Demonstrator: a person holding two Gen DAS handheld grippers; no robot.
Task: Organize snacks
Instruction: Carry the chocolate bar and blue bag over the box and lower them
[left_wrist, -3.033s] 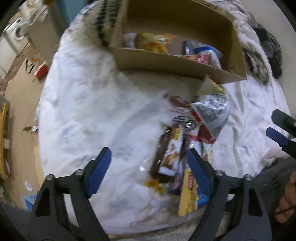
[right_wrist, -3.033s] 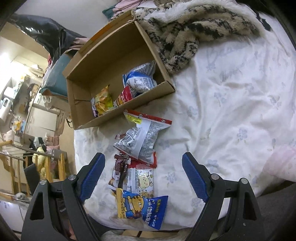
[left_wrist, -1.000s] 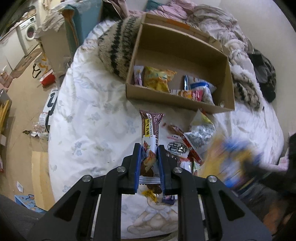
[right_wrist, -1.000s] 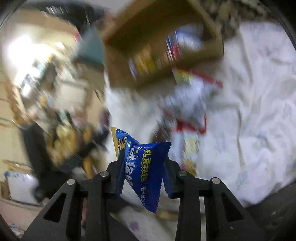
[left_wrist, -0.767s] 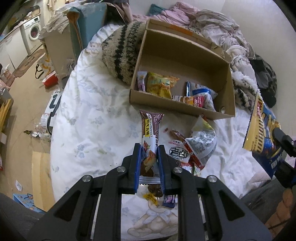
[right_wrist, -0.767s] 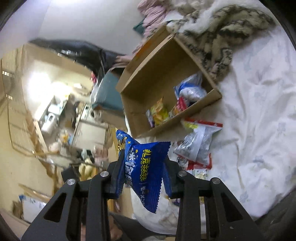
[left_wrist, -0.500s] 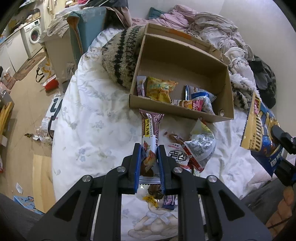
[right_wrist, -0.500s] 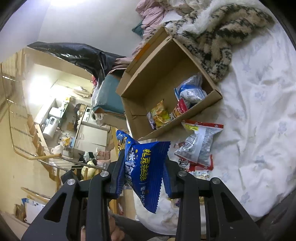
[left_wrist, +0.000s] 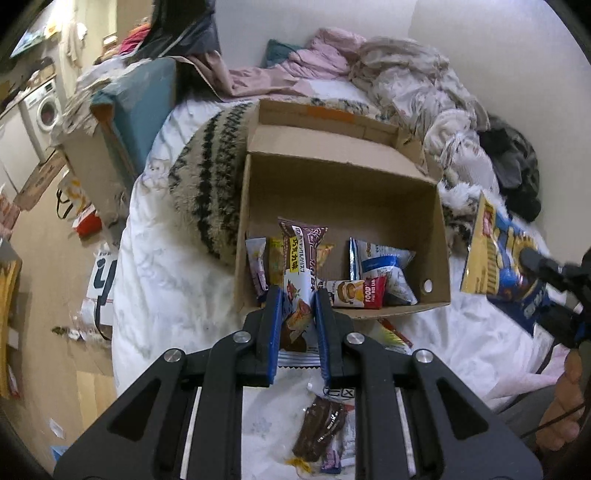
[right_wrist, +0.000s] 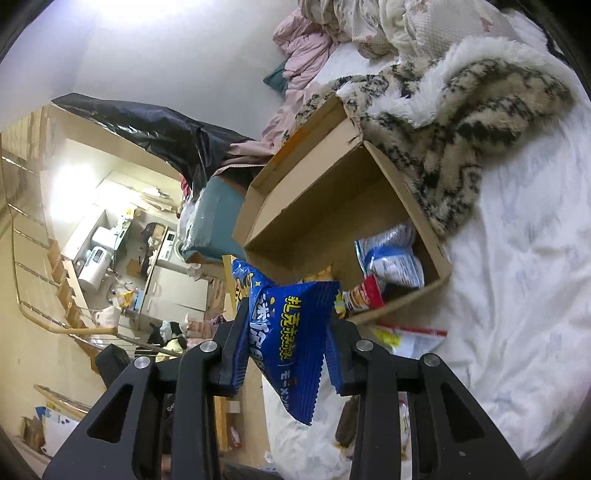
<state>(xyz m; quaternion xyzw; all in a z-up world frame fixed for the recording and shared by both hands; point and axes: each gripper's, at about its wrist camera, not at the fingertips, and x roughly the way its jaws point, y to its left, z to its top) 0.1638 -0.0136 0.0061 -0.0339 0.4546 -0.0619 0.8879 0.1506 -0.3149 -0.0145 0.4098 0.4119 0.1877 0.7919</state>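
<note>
Your left gripper (left_wrist: 297, 325) pinches the light, crinkly chocolate bar (left_wrist: 300, 273); your right gripper (right_wrist: 286, 354) pinches the soft blue packet (right_wrist: 291, 339) mid-body.

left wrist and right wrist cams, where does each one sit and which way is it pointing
Left wrist: sits on the left claw, looking forward and down over the white bedsheet into the open brown cardboard box; its blue-padded fingers clamp a brown chocolate bar wrapper, and the right claw shows at the right edge.
Right wrist: sits on the right claw, aimed toward the box's left side and the room beyond; its fingers clamp a blue crinkled snack bag.
Shared: the box, the sheet, the blue bag.
</note>
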